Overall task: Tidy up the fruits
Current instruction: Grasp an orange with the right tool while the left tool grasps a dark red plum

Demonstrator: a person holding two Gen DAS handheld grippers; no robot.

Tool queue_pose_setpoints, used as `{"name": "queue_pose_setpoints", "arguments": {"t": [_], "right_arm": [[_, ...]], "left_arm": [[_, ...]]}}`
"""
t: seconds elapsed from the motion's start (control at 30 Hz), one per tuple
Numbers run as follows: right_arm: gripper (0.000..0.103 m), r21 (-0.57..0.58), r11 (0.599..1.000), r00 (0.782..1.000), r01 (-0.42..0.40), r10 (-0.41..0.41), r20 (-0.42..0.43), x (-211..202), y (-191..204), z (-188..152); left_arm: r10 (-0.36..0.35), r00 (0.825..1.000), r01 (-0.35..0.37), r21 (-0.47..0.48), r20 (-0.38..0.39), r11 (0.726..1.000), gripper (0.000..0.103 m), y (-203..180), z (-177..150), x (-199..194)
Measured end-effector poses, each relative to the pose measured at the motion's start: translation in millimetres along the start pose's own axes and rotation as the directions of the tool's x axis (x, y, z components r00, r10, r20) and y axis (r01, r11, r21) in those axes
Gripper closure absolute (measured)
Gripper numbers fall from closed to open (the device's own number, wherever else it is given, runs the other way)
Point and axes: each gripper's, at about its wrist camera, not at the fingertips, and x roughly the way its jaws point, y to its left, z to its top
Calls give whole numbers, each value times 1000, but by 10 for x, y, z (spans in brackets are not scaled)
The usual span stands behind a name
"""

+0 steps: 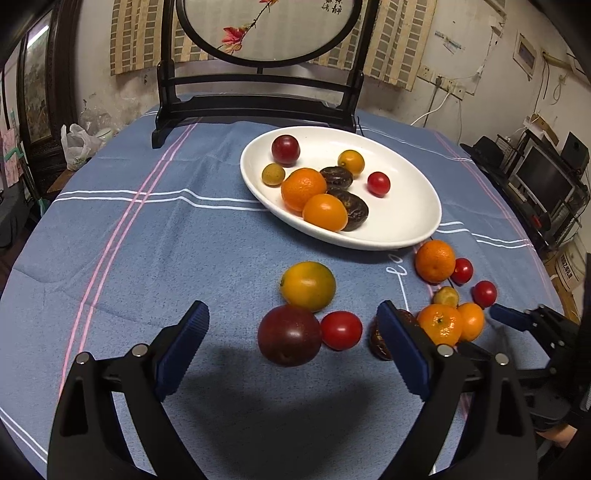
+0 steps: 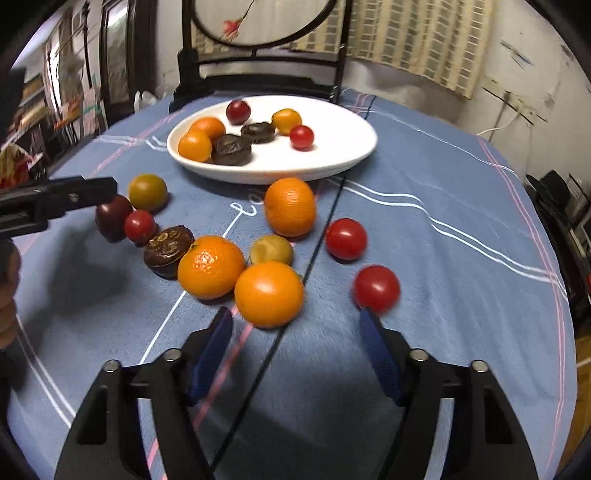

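Left wrist view: I held my left hand-held gripper (image 1: 291, 332) released over the dark plum (image 1: 289, 335) on the tabletop (image 1: 129, 277); my right hand-held gripper (image 2: 295, 325) gaped, empty. Next, I judged: pinch it, carry it to the white plate (image 1: 406, 221).

A round table under a blue striped cloth (image 1: 129, 236) carries a dark wooden stand with an oval painted screen (image 1: 266, 29). Behind, a stained wall (image 1: 476, 48) holds woven blinds (image 1: 399, 48), sockets and cables; monitors (image 1: 543, 177) sit right.
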Motion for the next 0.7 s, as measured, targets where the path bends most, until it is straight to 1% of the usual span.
{"name": "queue_pose_setpoints", "arguments": {"t": [0.07,0.13,0.17,0.23,0.37,0.43,0.53,0.63,0.7], "right_arm": [[43,-12,1000,1000,-5,5,-4,39,25,34],[53,-24,1000,1000,-20,20,-8,90,48,62],[63,-16,999,999,-46,46,-10,106,41,68],[63,-2,999,999,-52,52,0,98,27,51],[63,43,995,996,-92,91,22,46,-63,7],[63,60,993,994,-103,101,39,12,-113,-3],[63,74,990,992,-121,118,44,3,-149,-9],[63,72,989,991,-129,125,53,-26,-151,-4],[63,65,988,989,-137,132,70,-79,-137,2]], "left_arm": [[2,1000,-2,-4,0,1000,13,24,1,-2],[-2,1000,2,-10,-2,1000,13,53,3,-5],[-3,1000,3,-13,-4,1000,13,64,3,-4],[-1,1000,1,-17,-9,1000,13,86,3,9],[1,1000,-1,-16,-21,1000,13,105,-13,28],[-5,1000,5,4,-25,1000,13,80,-50,22],[6,999,-4,51,-41,999,13,34,-159,41],[10,997,-5,59,-70,998,13,35,-262,83],[31,997,-25,73,-75,997,14,20,-293,112]]}}
